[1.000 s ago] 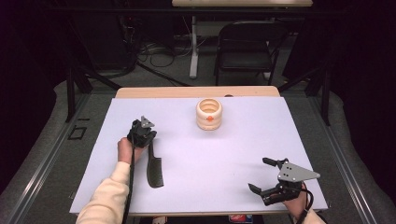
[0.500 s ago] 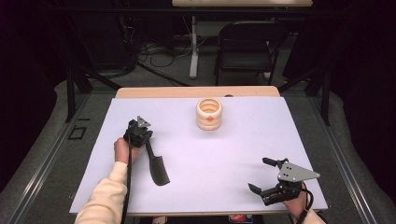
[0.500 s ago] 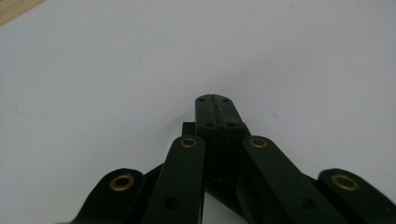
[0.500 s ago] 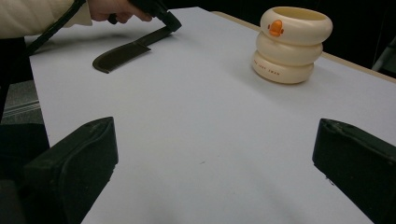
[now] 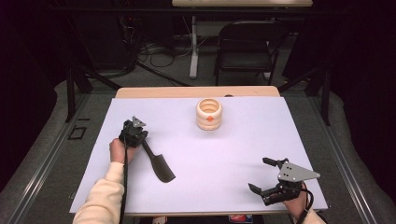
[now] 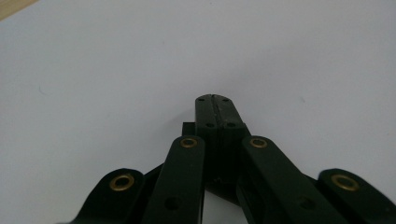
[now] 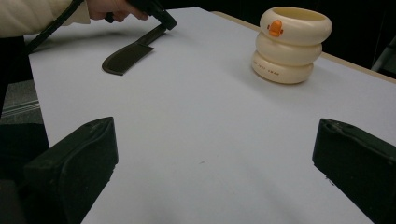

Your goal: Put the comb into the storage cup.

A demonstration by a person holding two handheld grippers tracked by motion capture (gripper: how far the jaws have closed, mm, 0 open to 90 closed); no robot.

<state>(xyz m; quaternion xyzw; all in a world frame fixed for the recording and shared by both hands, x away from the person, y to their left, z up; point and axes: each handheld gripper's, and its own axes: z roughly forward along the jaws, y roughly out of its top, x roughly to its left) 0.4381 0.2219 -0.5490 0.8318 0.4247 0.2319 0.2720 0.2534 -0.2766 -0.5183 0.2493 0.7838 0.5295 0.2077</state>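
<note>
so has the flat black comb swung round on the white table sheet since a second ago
Yes. The flat black comb has pivoted, its broad end swinging rightward toward the cream ringed holder's side, held by the left gripper.

Cream sleeve (image 5: 100,200); black gripper (image 5: 134,133) links, brass rivets, black cable.
</note>
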